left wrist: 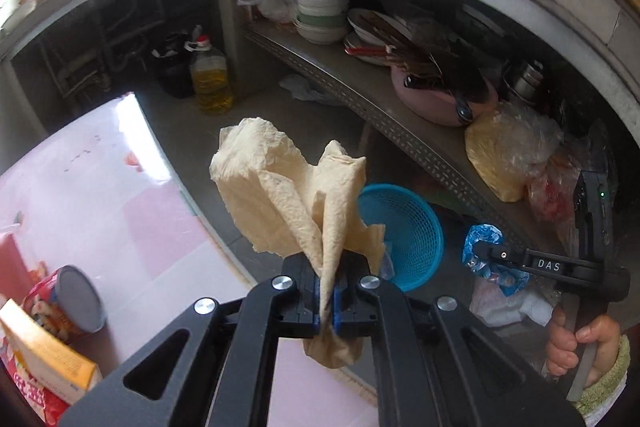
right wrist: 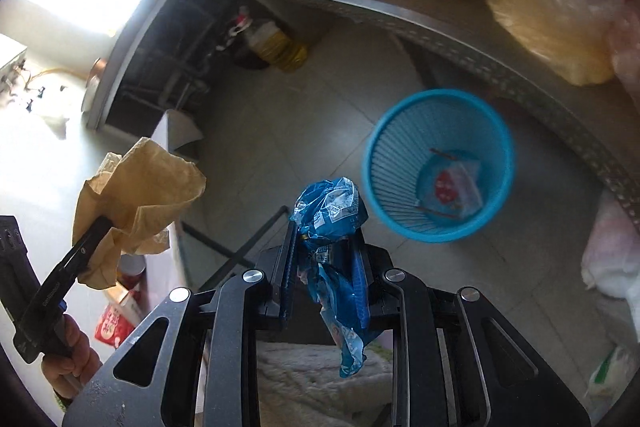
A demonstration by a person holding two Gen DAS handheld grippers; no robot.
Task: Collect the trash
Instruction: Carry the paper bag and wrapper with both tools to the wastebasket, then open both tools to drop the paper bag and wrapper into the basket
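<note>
My left gripper (left wrist: 327, 301) is shut on a crumpled beige paper towel (left wrist: 280, 187) and holds it in the air above the floor; it also shows in the right wrist view (right wrist: 140, 195). My right gripper (right wrist: 325, 275) is shut on a crumpled blue plastic wrapper (right wrist: 330, 211), also seen in the left wrist view (left wrist: 482, 239). A blue mesh waste basket (right wrist: 438, 163) stands on the grey floor, ahead and to the right of the right gripper. It holds a clear wrapper with red print (right wrist: 452, 187). In the left wrist view the basket (left wrist: 408, 235) lies just behind the towel.
A perforated metal shelf (left wrist: 400, 131) holds bowls, a pink pan (left wrist: 440, 99) and a bagged yellow bundle (left wrist: 504, 163). An oil bottle (left wrist: 210, 79) stands on the floor. A table with a pink cloth (left wrist: 100, 195), a tin (left wrist: 68, 301) and a box sits at left.
</note>
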